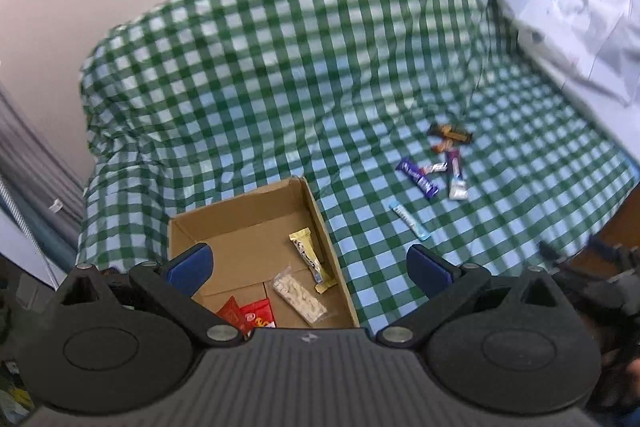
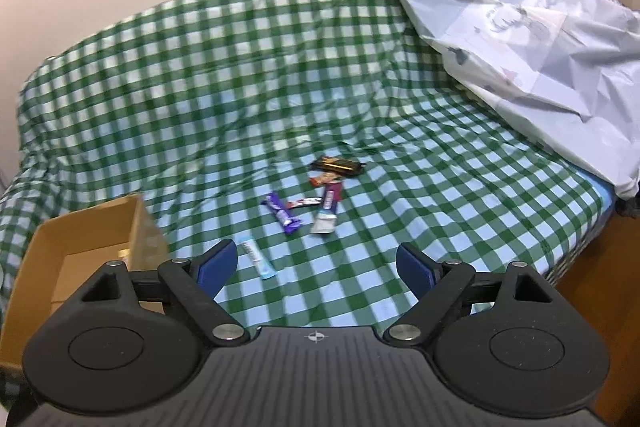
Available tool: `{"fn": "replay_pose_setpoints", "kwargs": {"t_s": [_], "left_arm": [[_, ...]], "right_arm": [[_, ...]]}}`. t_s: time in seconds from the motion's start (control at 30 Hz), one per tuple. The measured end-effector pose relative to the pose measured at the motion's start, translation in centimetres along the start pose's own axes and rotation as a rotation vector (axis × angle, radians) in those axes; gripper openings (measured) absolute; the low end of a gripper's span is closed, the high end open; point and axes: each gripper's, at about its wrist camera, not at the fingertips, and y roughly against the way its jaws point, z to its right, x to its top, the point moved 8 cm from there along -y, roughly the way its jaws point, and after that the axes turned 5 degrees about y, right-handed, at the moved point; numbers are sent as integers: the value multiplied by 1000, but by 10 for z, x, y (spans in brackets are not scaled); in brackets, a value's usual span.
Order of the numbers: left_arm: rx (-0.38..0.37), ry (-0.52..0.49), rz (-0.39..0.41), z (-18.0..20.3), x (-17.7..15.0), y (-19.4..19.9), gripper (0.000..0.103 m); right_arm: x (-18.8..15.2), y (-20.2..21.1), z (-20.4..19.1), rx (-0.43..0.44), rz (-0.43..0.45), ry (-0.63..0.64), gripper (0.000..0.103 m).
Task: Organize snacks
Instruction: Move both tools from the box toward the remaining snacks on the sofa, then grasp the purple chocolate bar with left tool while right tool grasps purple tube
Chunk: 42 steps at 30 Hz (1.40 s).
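A cardboard box [image 1: 320, 227] [image 2: 140, 227] rests on a green checked bedspread. Inside it lie a gold bar [image 1: 310, 259], a clear pack of pale biscuits [image 1: 298, 293] and red packets [image 1: 248, 315]. Loose snacks lie to its right: a light blue stick [image 1: 410, 219] [image 2: 256, 259], a purple bar [image 1: 418, 177] [image 2: 282, 213], a white and purple pack [image 1: 456, 173] [image 2: 328, 213], a small red and white bar [image 2: 304, 203], an orange bar [image 2: 325, 179] and a dark bar [image 1: 450, 131] [image 2: 338, 166]. My left gripper [image 1: 310, 267] hangs open over the box, empty. Open and empty too, my right gripper [image 2: 316, 263] hovers near the blue stick.
The green checked bedspread [image 1: 280, 67] [image 2: 200, 87] covers the whole bed up to a pale wall. A crumpled pale grey sheet [image 1: 560, 7] [image 2: 520, 39] lies heaped at the right. The bed's wooden edge [image 2: 600, 287] runs along the lower right.
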Motion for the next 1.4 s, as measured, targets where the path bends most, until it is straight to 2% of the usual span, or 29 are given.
{"fn": "replay_pose_setpoints", "kwargs": {"t_s": [0.07,0.2,0.33,0.5,0.63,0.73,0.83,0.93,0.97,1.03,1.17,1.2,1.23,1.27,1.3,1.37,1.4], "left_arm": [[-8,-23,-25,13,6,-30,103],[-77,-31,-74,44,19,-103,103],[-128,55,-167,72,36,-186,103],[-106,106,-231,111,62,-297,103],[-89,127,-299,146,71,-385,103],[-118,157,-340,169,73,-440,103],[-139,169,-397,188,68,-483,103],[-98,167,-459,193,56,-522,103],[-92,170,-479,192,50,-532,103],[-104,188,-432,189,50,-531,103],[-104,165,-437,189,48,-531,103],[-95,164,-456,189,47,-531,103],[-85,170,-483,188,46,-528,103],[-83,185,-513,187,45,-526,102],[-101,204,-529,187,44,-523,101],[-130,220,-526,189,45,-515,98],[-124,212,-522,189,46,-512,98]], "right_arm": [[4,-16,12,-13,0,-13,88],[7,-60,33,-15,-29,-34,88],[10,-117,39,-7,-50,-39,88],[13,-202,38,-4,-72,-24,89],[17,-276,33,-6,-89,2,89],[13,-331,26,6,-136,22,89],[4,-378,20,-5,-169,77,89],[-8,-411,20,-7,-214,95,89],[-10,-416,19,-17,-199,119,95],[-14,-417,16,-38,-150,176,98],[-16,-417,18,-33,-112,179,99],[-15,-416,17,-34,-109,186,96],[-13,-413,14,-26,-99,198,83],[-12,-411,11,-22,-91,212,65],[-12,-409,8,-16,-90,223,57],[-12,-408,7,-13,-95,232,33],[-13,-407,5,-15,-96,239,33]]}}
